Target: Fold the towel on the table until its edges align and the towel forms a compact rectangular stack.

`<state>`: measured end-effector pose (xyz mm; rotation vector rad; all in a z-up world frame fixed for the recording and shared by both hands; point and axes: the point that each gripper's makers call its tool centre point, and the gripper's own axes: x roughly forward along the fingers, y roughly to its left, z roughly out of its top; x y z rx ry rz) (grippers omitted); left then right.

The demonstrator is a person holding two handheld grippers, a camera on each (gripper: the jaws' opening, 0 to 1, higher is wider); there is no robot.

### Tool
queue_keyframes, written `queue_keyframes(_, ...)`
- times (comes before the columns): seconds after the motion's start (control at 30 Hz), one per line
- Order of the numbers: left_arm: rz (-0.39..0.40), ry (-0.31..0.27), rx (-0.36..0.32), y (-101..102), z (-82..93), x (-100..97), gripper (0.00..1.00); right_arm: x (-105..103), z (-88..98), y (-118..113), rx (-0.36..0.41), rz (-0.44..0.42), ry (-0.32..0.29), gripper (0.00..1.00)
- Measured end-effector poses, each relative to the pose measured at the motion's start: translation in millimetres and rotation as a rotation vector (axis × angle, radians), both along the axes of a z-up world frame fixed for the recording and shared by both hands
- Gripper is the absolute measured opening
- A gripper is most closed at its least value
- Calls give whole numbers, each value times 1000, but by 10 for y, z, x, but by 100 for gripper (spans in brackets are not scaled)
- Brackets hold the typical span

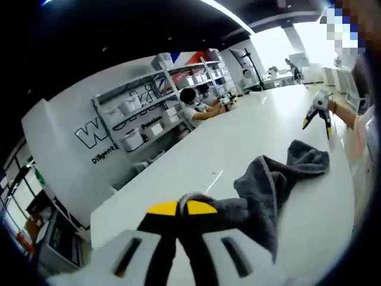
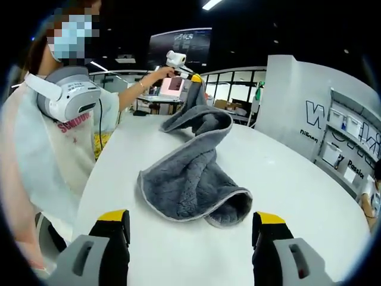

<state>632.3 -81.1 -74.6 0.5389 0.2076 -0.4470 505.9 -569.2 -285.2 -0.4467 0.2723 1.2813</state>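
A grey towel (image 2: 189, 179) lies crumpled on the white table (image 2: 297, 179), one end rolled into a loop close to my right gripper (image 2: 191, 218). The right gripper's jaws stand wide open just above the table, nothing between them. The towel's far corner is lifted off the table, pinched by my left gripper (image 2: 193, 79). In the left gripper view, the left gripper (image 1: 181, 208) is shut on that towel (image 1: 268, 179) corner, and the cloth trails away toward the right gripper (image 1: 317, 124), which hovers open beyond the towel's far end.
The person holding the grippers (image 2: 59, 137) stands at the table's edge. Wall shelves with white boxes (image 1: 146, 116) stand behind the table's far end, where a seated person (image 1: 191, 106) works. Bare tabletop (image 1: 238, 137) spreads around the towel.
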Motion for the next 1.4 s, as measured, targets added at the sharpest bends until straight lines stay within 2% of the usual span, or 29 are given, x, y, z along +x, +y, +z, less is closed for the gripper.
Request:
queue_keyframes(0.33,50,-94,12,257,503,-139,4,-12,18,78,2,10,-7,88)
queue_keyframes(0.43,60,-103,14,322,582,-196,4,-7,14,84,2,15,-7,88)
queue_keyframes(0.53,105,-113,30,475,635,-245,4,-2,7,91,-1,19,-5,88)
queue_keyframes(0.63,141,-85,39,614,561,-257,4,8,14,91,1,22,-6,88)
queue_keyframes(0.73,196,-44,62,802,394,-180,4,14,14,104,0,28,-6,88)
queue_keyframes(0.97,284,52,86,1203,40,251,4,9,10,115,-11,34,-2,88)
queue_keyframes(1.3,289,109,80,1338,-245,813,4,34,27,95,-25,19,3,88)
queue_keyframes(1.4,283,121,58,1341,-316,966,4,37,32,102,-25,16,3,88)
